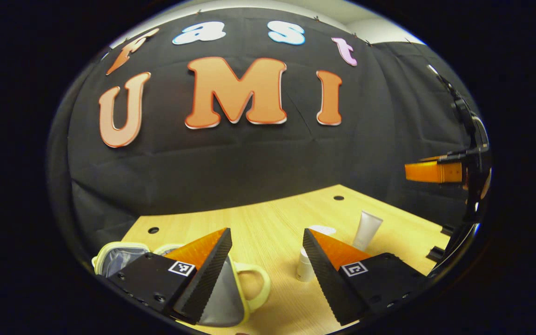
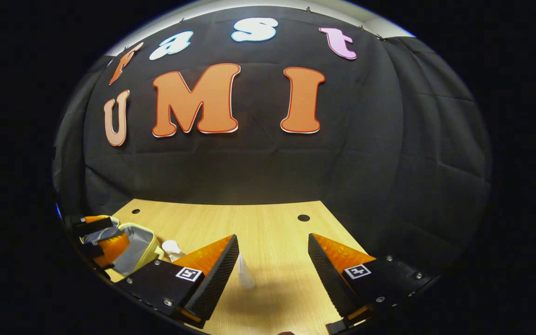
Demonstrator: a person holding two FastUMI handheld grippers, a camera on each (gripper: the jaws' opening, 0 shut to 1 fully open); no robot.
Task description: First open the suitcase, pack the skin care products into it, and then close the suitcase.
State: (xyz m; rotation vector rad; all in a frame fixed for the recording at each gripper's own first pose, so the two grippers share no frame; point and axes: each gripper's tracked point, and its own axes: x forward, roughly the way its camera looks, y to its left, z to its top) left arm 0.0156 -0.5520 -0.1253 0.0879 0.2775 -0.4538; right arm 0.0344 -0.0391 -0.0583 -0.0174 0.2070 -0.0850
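Left tongs (image 1: 266,253): spread wide, nothing between the 2 fingers; they hover above the desk, apart from all things.
Right tongs (image 2: 272,258): also spread wide and holding nothing; in the left gripper view they appear at the far right edge (image 1: 435,171), raised well above the desk.
Suitcase (image 1: 231,298): a small case with a pale yellow rim and grey lining, lying open on the left part of the desk; in the left gripper view it is partly hidden behind the left finger. In the right gripper view it is at the far left (image 2: 135,246), with the left tongs (image 2: 103,237) over it.
Suitcase handle (image 1: 256,284): a pale yellow loop, pointing toward the middle of the desk.
White tube (image 1: 367,230): stands upright on its cap, on the desk to the right, well apart from the suitcase.
Small white bottle (image 1: 304,266): stands upright just beside the right finger of the left tongs, near the tube.
White round thing (image 1: 322,230): behind the small bottle; I cannot tell what it is.
Products in the right gripper view: a slim white tube (image 2: 245,275) between the fingers, close to the left one, and 1 more white item (image 2: 171,248) near the suitcase.
Desk (image 1: 268,218): light wood, with small dark holes.
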